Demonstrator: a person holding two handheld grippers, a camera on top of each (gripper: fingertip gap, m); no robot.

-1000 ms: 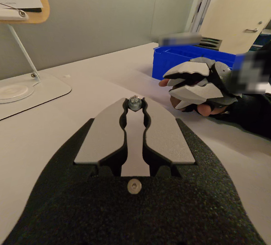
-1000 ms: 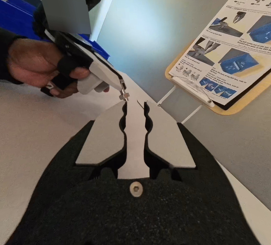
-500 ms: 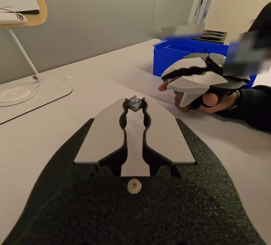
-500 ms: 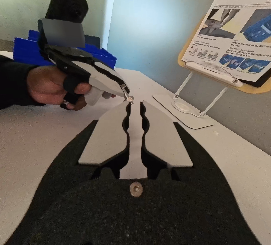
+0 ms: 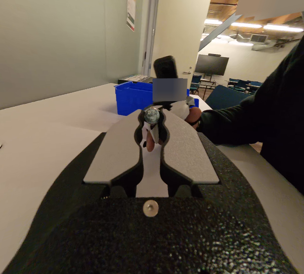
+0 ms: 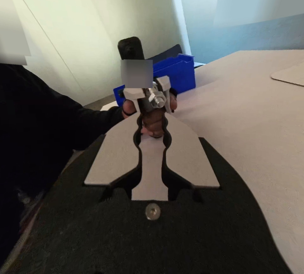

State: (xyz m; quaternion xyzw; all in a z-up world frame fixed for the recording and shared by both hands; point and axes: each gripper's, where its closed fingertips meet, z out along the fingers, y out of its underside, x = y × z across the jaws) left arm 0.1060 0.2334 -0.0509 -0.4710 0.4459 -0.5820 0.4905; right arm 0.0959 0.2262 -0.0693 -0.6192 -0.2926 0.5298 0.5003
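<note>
Left wrist view: your left gripper is pinching 1 bolt; your right gripper is facing it, spread, gripping nothing.

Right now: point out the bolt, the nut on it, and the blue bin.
bolt (image 5: 151,116), left wrist view, on its round head.
nut (image 6: 154,98), right wrist view, on a hex face.
blue bin (image 5: 131,100), left wrist view, on its front wall.
</note>
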